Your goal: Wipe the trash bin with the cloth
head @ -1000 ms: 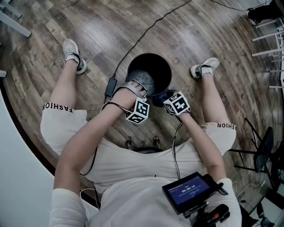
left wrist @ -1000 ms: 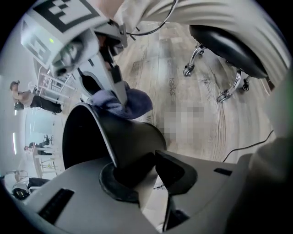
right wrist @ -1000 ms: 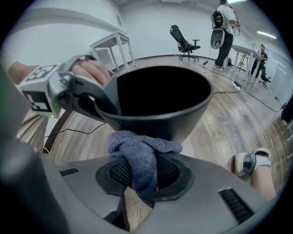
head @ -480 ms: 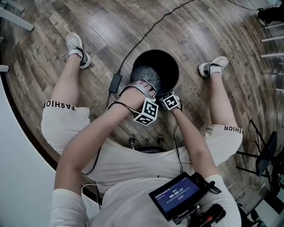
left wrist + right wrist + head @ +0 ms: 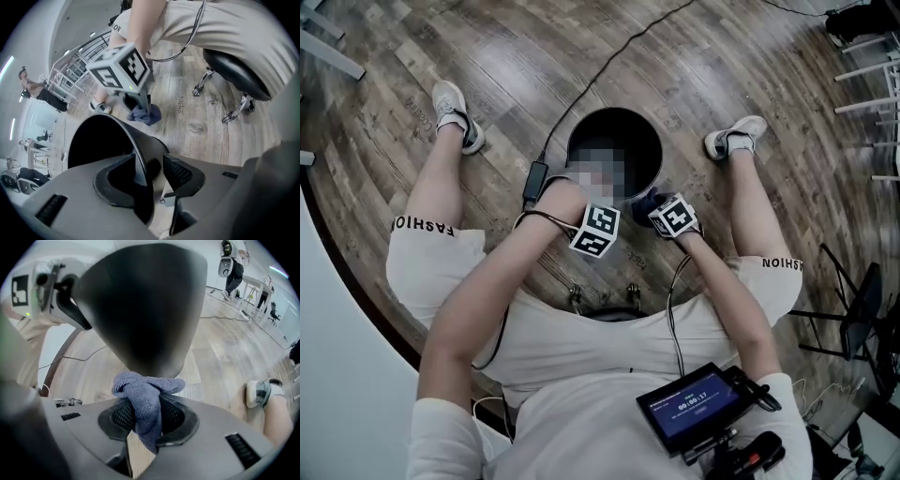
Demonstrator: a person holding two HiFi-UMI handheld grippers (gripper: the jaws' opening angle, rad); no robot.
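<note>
While the right gripper [image 5: 147, 416] clenches the cloth [image 5: 145, 390] low at the outside of the trash bin [image 5: 145, 310] on the floor [image 5: 487, 56], the left gripper [image 5: 157, 171] has just been opening around its rim [image 5: 126, 133], so most wiping seems left to do.

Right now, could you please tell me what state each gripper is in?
Left gripper: open, its jaws have just been opening, with the trash bin rim between them.
Right gripper: shut on the cloth.
</note>
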